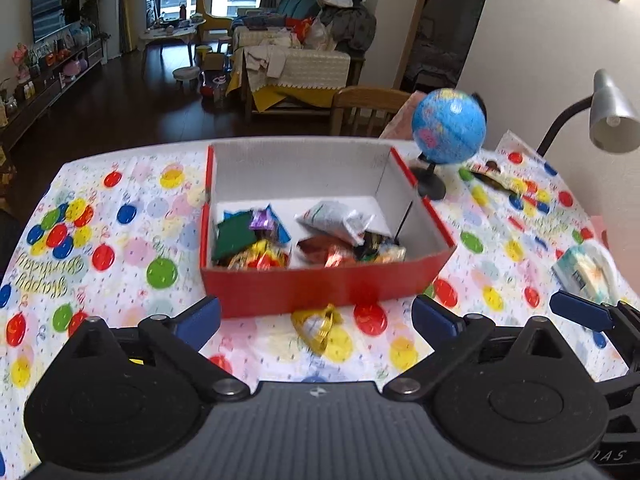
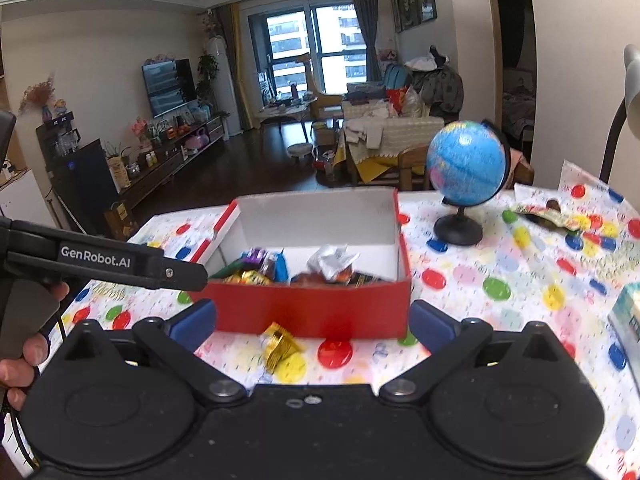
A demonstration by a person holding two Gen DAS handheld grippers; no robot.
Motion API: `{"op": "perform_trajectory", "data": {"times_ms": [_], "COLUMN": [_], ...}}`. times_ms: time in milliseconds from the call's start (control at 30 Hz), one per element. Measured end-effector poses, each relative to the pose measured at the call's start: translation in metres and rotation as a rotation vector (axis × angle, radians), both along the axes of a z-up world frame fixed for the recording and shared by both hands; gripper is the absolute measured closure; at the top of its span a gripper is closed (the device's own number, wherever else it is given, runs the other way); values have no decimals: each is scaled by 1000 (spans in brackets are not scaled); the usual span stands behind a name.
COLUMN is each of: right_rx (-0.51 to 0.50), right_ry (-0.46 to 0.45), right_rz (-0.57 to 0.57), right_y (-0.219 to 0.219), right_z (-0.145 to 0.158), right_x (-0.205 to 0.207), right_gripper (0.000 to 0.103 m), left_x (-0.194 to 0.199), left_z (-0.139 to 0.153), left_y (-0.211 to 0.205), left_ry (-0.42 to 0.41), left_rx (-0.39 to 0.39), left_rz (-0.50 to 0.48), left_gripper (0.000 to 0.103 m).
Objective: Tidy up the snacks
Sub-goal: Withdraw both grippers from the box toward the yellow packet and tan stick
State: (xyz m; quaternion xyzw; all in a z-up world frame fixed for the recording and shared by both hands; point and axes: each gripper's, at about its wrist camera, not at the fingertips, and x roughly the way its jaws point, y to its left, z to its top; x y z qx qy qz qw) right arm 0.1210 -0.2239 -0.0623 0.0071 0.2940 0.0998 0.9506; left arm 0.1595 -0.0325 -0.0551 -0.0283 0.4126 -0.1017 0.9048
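One box (image 1: 320,286), one loose snack (image 1: 318,326)

Globe (image 1: 449,126) blurred; tissue pack (image 2: 628,316) cut off at frame edge.

The right hand-held gripper (image 2: 312,322) hovers over the near part of the tabletop (image 2: 500,264), its blue pads spread wide with nothing pressed between them. A gold-wrapped snack (image 2: 279,346) lies on the balloon-print cloth between the pads, just in front of the red box (image 2: 308,310). The box sits near the middle of the tabletop, reaching toward its far edge, and holds a jumble of wrapped snacks (image 2: 296,268). A blue globe (image 2: 464,168) on a black stand stands near the far edge, right of the box. The left hand-held gripper (image 2: 188,276) reaches in from the left edge, held by a hand (image 2: 24,360).
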Motion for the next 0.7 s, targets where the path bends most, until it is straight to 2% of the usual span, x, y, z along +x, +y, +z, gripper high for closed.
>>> {"op": "perform_trajectory", "data": {"times_ms": [367,700], "right_rx": [2,-49], "right_ry": [75,153], "right_rz": [20,61], "right_y": [14,33], "right_z": [-33,-66], "right_x": [-19,-15], "right_gripper": [0,4], "left_x": [-14,-2], "left_z": [-36,-65], "left_y": [12,4], "left_ry": [76,74], "left_rx": [-20,75], "left_rz": [23,11], "left_gripper": [1,1]}}
